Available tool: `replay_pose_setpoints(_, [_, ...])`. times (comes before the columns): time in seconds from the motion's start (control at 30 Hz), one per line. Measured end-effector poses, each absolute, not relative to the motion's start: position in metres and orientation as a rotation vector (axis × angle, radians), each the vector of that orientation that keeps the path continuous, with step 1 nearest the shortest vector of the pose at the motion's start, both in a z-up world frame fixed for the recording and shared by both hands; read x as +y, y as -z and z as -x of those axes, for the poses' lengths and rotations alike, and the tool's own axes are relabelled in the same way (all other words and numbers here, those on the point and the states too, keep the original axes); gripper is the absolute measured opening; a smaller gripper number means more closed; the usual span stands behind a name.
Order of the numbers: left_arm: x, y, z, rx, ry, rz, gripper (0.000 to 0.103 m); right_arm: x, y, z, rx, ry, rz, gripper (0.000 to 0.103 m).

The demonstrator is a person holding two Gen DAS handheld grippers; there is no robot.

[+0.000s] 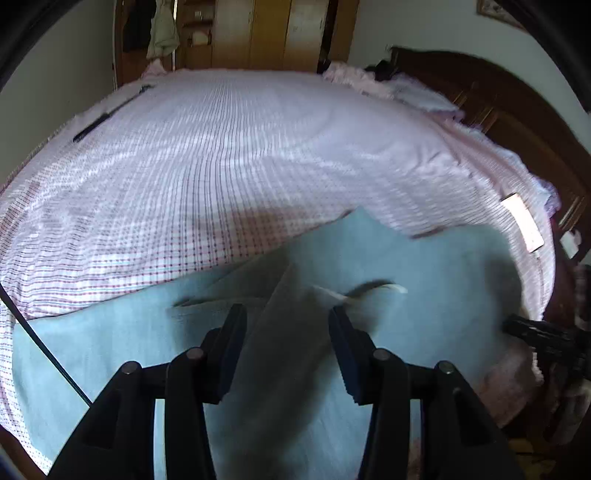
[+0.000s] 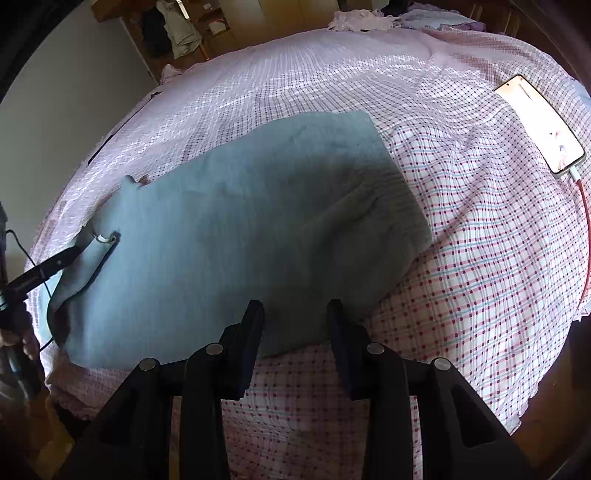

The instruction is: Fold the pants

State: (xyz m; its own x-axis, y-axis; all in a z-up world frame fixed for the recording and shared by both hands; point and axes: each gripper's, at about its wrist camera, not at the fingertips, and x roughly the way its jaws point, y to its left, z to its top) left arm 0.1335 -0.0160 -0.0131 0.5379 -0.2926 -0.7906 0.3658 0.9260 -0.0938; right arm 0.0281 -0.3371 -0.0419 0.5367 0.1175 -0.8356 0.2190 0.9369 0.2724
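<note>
1. Two grippers are over the bed. The left gripper (image 1: pixel 288 325) has its jaws spread, with a raised, blurred fold of the pants (image 1: pixel 424 266) standing in the gap; the pads do not press on it.
2. Seen from the right wrist view, the left gripper (image 2: pixel 79 249) reaches in from the left edge to the pants' corner, just beside a small hole with a white drawstring (image 2: pixel 101 239).
3. The right gripper (image 2: pixel 295 314) has its jaws part open. The near edge of the pants (image 2: pixel 240 221) lies in the gap between the tips; I cannot tell whether the pads pinch the cloth.
4. From the left wrist view, the right gripper (image 1: pixel 535 332) shows only as a dark tip at the right edge of the cloth.
5. The pants are teal-blue and lie folded in a broad slab on the near part of the bed, one square end pointing to the far side.
6. A checked sheet (image 2: pixel 480 240), pink and white with blue lines, covers the bed beneath them.
7. A phone (image 2: pixel 539 125) lies face up on the sheet, well apart from the pants to the right, with a red cable (image 2: pixel 586 236) plugged in.
8. A dark wooden headboard (image 1: pixel 517 122) stands at the right; a wooden wardrobe (image 1: pixel 266 33) stands beyond the bed.
</note>
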Motion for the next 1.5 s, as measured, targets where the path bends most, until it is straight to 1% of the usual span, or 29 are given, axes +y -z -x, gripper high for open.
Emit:
replay_pose_setpoints(0.13, [-0.021,0.025,-0.14,0.945,0.381,-0.095,0.047,-0.335,0.045,-0.029,1.012,0.069,-0.362,0.028])
replay_pose_setpoints(0.17, [-0.023,0.025,-0.139,0.946,0.384,-0.101,0.036,-0.335,0.045,-0.03,1.013,0.07,-0.361,0.028])
replay_pose_setpoints(0.2, [-0.025,0.025,-0.139,0.951,0.399,-0.109,0.008,-0.335,0.045,-0.03,1.012,0.07,-0.361,0.028])
replay_pose_setpoints(0.23, [-0.025,0.026,-0.138,0.965,0.417,-0.114,0.003,-0.335,0.045,-0.03,1.011,0.069,-0.362,0.028])
replay_pose_setpoints(0.33, [-0.018,0.021,-0.134,0.951,0.417,-0.091,0.003,-0.336,0.045,-0.03,1.01,0.066,-0.368,0.028])
replay_pose_setpoints(0.5, [0.015,-0.013,-0.12,0.84,0.367,-0.002,0.003,-0.335,0.045,-0.03,1.01,0.07,-0.369,0.028])
replay_pose_setpoints(0.67, [0.076,-0.041,-0.103,0.744,0.228,0.113,0.003,-0.336,0.045,-0.031,1.013,0.073,-0.374,0.028])
replay_pose_setpoints(0.83, [0.142,-0.046,-0.079,0.719,0.062,0.224,0.003,-0.331,0.043,-0.038,1.029,0.092,-0.352,0.029])
replay_pose_setpoints(0.97, [0.188,-0.029,-0.062,0.76,-0.025,0.335,0.003,-0.316,0.034,-0.05,1.042,0.054,-0.311,0.029])
replay_pose_setpoints(1.13, [0.221,0.016,-0.047,0.873,-0.09,0.44,0.003,-0.277,0.014,-0.075,1.047,-0.063,-0.191,0.028])
replay_pose_setpoints(1.23, [0.23,0.04,-0.045,0.925,-0.113,0.468,0.003,-0.236,-0.001,-0.098,1.059,-0.204,-0.103,0.029])
replay_pose_setpoints(1.33, [0.236,0.055,-0.043,0.94,-0.106,0.53,0.003,-0.192,-0.009,-0.123,1.082,-0.353,-0.062,0.029])
replay_pose_setpoints(1.5, [0.234,0.056,-0.041,0.928,-0.089,0.523,0.003,-0.097,-0.019,-0.166,1.093,-0.563,0.064,0.029])
